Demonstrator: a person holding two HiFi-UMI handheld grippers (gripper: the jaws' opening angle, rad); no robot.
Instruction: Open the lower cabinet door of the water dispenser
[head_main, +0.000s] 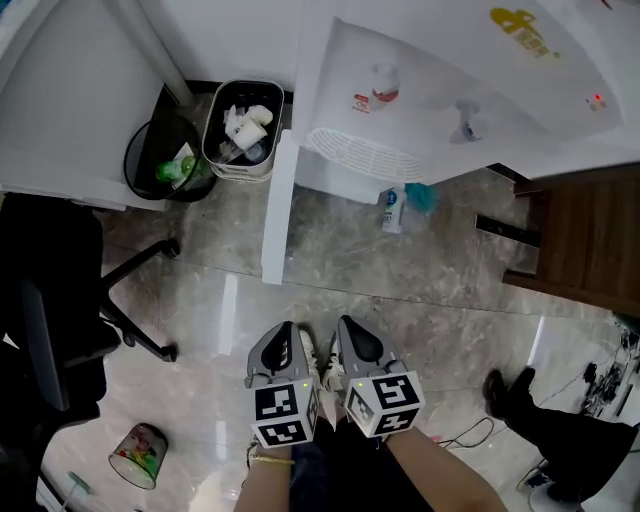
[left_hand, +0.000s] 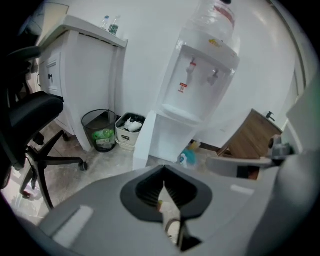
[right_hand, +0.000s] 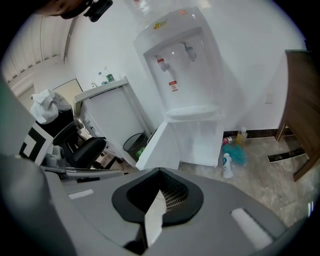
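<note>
Cabinet door (head_main: 279, 210) stands open (wastebasket (head_main: 240, 172) just beside).

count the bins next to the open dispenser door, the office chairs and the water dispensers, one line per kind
bins: 2 (black mesh bin, white bin)
office chair: 1
water dispenser: 1
total: 4

The water dispenser (head_main: 440, 90) is smooth white plastic with a soft sheen; its lower door (head_main: 280, 210) looks matt white. The floor (head_main: 400, 290) before it is glossy grey stone tile. Right of it, a brown wood-grain cabinet (head_main: 585, 235); left, a black wire-mesh bin (head_main: 140, 165).
</note>
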